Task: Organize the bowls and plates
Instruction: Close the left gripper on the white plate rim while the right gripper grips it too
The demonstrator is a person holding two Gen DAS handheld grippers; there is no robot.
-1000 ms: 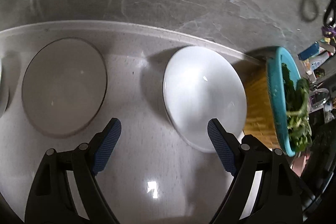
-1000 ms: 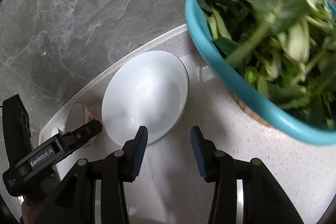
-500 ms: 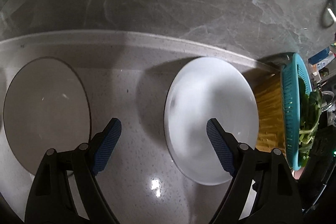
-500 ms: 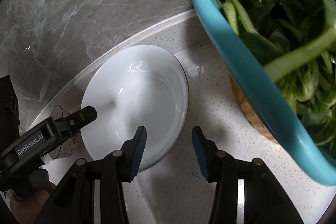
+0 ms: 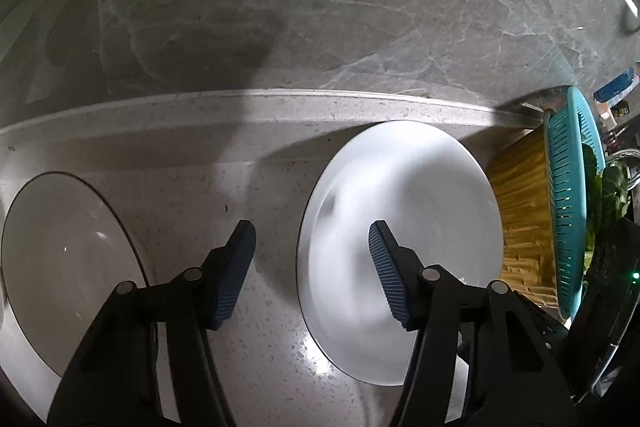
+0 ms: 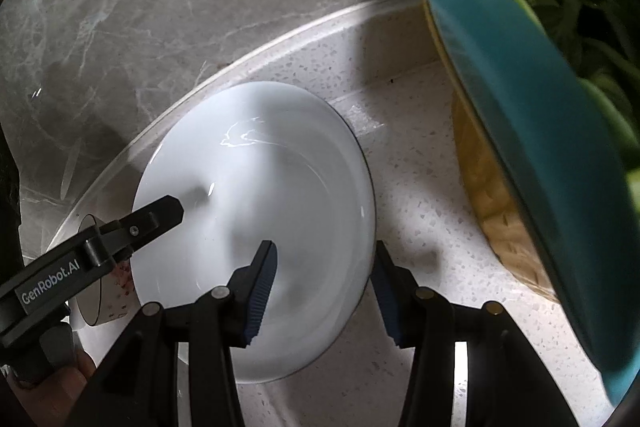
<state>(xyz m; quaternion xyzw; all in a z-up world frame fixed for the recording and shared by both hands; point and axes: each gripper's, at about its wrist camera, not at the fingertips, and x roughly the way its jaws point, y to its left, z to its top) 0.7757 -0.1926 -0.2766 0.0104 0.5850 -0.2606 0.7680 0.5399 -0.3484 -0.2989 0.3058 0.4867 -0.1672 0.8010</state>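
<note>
Both claws have dropped in on the white bowl (image 5: 400, 243), which sits on the speckled table (image 5: 272, 347) between the grey plate (image 5: 60, 267) and the teal colander (image 5: 568, 211). The left claw (image 5: 312, 267) has just been narrowing its jaws astride the bowl's left rim, not yet pinching. The right claw (image 6: 324, 291), part open and ungripping, straddles the opposite rim, so a 2-claw lift looks imminent.
</note>
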